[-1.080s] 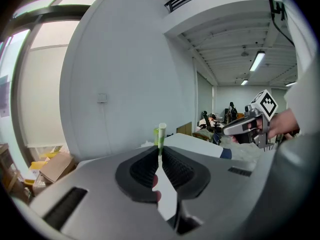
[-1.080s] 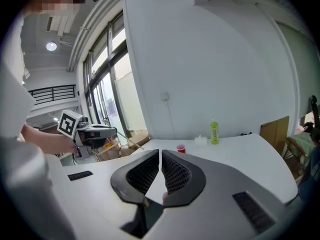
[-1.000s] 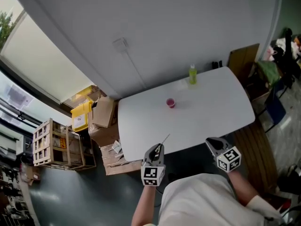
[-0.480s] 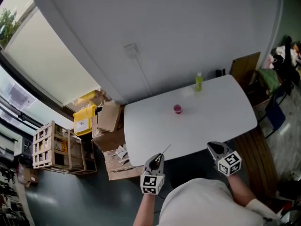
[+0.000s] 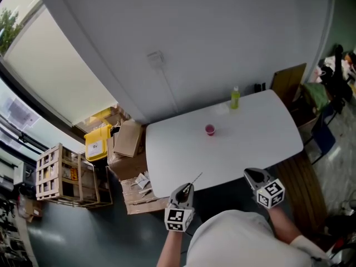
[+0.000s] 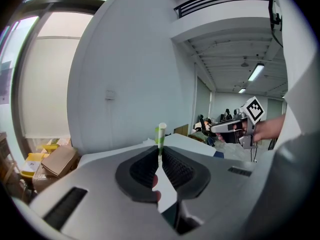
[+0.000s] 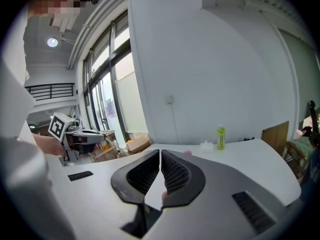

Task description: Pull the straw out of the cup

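One slim green-and-white straw [image 6: 160, 134] stands pinched in the left gripper [image 6: 159, 149].

The rounded table top [image 5: 250, 143] is plain white. The small plastic cup [image 5: 209, 129] far out on it is pink, and the plastic bottle [image 5: 235, 97] at the far edge is yellow-green. The thin paper straw [image 6: 160, 133] is white and green. The left gripper [image 5: 187, 187] and right gripper [image 5: 250, 173] are grey with black ribbed pads [image 6: 142, 166], and each has 1 white cube patterned in black squares. At the left are a yellow bin [image 5: 95, 143], brown cardboard boxes [image 5: 129, 138] and a pale wooden crate [image 5: 55, 171].
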A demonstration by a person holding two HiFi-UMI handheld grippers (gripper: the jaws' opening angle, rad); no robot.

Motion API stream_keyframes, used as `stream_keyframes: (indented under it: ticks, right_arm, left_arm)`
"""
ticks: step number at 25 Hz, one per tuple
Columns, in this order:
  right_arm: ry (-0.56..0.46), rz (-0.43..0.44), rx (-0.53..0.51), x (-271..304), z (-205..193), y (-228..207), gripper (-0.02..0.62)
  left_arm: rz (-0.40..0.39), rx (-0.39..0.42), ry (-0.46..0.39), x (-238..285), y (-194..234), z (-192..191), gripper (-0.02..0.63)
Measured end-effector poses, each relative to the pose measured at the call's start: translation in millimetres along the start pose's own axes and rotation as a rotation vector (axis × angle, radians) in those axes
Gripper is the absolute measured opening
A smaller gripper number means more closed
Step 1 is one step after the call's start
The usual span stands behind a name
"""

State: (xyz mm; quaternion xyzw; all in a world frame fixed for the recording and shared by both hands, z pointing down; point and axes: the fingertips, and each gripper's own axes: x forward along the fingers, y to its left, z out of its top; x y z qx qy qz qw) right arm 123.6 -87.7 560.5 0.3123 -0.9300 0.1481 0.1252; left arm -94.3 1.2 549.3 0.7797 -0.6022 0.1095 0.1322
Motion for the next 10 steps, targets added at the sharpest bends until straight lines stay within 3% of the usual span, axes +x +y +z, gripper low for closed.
stream_keyframes:
  ticks: [10]
  right_arm:
    - [0.005,0.004,0.004,1.3,3.3,1.6,0.041]
  left_arm:
    - [-0.017,-0.010,-0.005,0.3,-0.7,6.7,0.026]
